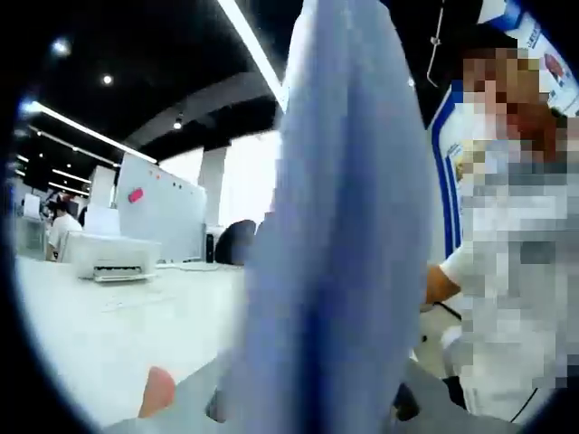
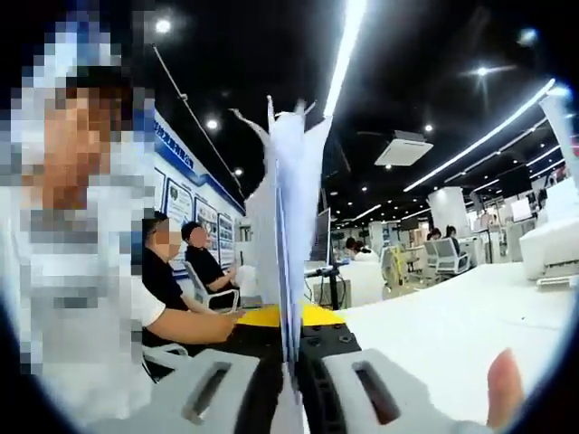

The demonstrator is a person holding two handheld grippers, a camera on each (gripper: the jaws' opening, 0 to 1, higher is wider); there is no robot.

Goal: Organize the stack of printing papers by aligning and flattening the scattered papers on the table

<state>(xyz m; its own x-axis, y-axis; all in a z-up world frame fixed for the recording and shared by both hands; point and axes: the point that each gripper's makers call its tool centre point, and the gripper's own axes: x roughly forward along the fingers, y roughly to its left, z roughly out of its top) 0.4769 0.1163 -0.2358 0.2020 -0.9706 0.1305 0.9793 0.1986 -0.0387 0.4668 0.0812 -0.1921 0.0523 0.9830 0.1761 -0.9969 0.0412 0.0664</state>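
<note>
The stack of printing papers [image 1: 339, 226] stands on edge and rises up through the middle of the left gripper view as a wide, blurred pale-blue sheaf. My left gripper [image 1: 308, 411] is shut on its lower part, with the grey jaws showing on both sides at the bottom. In the right gripper view the same papers [image 2: 289, 226] are edge-on, thin and upright, fanning slightly at the top. My right gripper [image 2: 290, 384] is shut on them, its two grey jaws pressed against the sheets.
A white table [image 1: 109, 334] spreads to the left, with a white printer [image 1: 109, 258] and a whiteboard [image 1: 158, 208] behind it. A person in a white shirt [image 1: 507, 298] stands close by. A yellow sheet [image 2: 258, 316] lies behind the jaws, and seated people [image 2: 167, 280] are at the left.
</note>
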